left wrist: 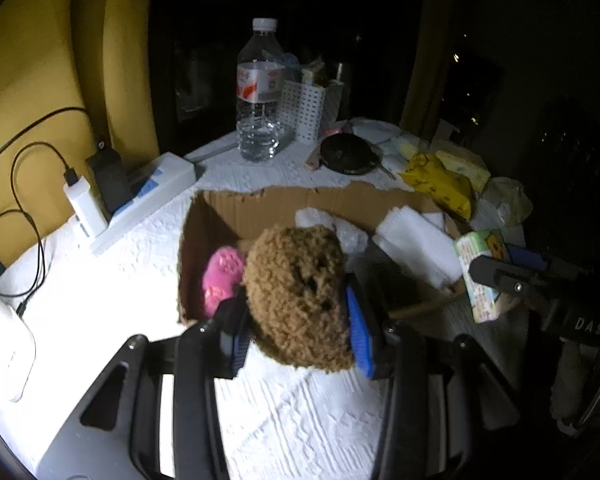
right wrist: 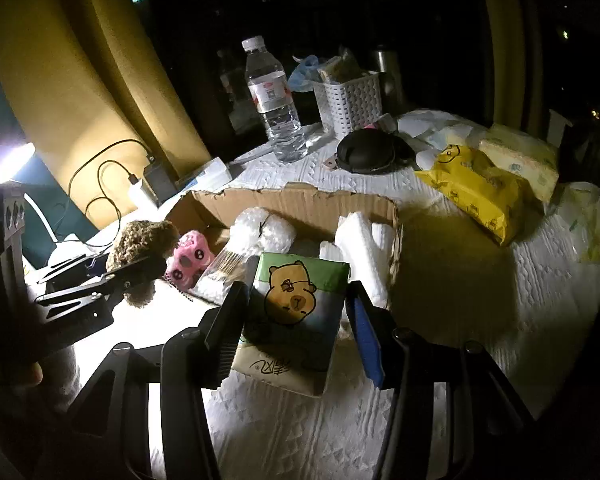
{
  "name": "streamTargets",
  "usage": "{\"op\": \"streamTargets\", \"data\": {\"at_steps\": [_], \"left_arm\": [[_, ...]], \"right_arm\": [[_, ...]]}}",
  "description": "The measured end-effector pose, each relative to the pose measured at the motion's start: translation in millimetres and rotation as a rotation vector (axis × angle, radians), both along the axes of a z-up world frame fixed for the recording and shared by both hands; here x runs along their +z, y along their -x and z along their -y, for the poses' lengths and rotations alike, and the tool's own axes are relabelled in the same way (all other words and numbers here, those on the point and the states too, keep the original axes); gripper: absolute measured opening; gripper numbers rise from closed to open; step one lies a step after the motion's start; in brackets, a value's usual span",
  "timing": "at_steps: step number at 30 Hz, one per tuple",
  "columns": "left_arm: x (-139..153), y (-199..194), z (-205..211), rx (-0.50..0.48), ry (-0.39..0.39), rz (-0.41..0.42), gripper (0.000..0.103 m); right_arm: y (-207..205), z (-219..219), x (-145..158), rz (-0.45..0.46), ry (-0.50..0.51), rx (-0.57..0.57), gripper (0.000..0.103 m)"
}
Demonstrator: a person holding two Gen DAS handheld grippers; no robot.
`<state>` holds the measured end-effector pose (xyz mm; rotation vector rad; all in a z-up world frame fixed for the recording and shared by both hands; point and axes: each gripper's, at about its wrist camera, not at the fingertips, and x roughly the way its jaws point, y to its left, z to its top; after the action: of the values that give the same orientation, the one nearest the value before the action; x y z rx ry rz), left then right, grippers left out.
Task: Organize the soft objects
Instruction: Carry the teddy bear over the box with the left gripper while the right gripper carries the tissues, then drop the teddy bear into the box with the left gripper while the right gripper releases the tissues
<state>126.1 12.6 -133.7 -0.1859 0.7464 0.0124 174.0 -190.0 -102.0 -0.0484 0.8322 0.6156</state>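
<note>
Left wrist: my left gripper point(left wrist: 296, 320) is clamped on the brown plush point(left wrist: 296, 292), held over the near edge of the cardboard box point(left wrist: 228, 216). Light, squashy; I grip mid-body.

Right wrist: right gripper point(right wrist: 292, 328) pinches the tissue pack point(right wrist: 292, 316) by its sides, just before the box. Soft, slippery film, I judge.

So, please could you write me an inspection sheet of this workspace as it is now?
Surface: white textured cloth, brightly lit at left.
Job's things: cardboard box holding pink plush, bubble wrap, white foam.
Clutter: water bottle, white basket, black round case, yellow wipes pack.
Grippers: left gripper shut on brown fuzzy toy; right gripper jaws around tissue pack.
Cables: black cable to charger.
Surroundings: yellow curtain, dark window.
</note>
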Motion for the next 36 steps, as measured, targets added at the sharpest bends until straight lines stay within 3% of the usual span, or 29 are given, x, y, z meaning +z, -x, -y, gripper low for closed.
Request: {"op": "streamTargets", "data": {"at_steps": [19,28,32,36], "left_arm": [[-8.9,-37.2,-15.9,0.002,-0.004,0.03,0.043],[-32.2,-52.9,-21.7,0.018,-0.014,-0.016,0.043],[-44.4,-58.4,-25.2,0.017,-0.001,-0.051,0.051],[-48.8,-60.8,-25.2,0.016,0.003,-0.061,0.052]], "right_arm": [[-37.8,-18.3,-11.1,-0.006,0.008,0.016,0.053],[-56.7,-28.9,-30.4,-0.044,-0.012,0.029,0.053],[-63.7,-33.5,-34.7,-0.049,-0.012,0.033,0.053],[-69.3,-36.3,-40.4,-0.056,-0.013,0.032,0.053]]}}
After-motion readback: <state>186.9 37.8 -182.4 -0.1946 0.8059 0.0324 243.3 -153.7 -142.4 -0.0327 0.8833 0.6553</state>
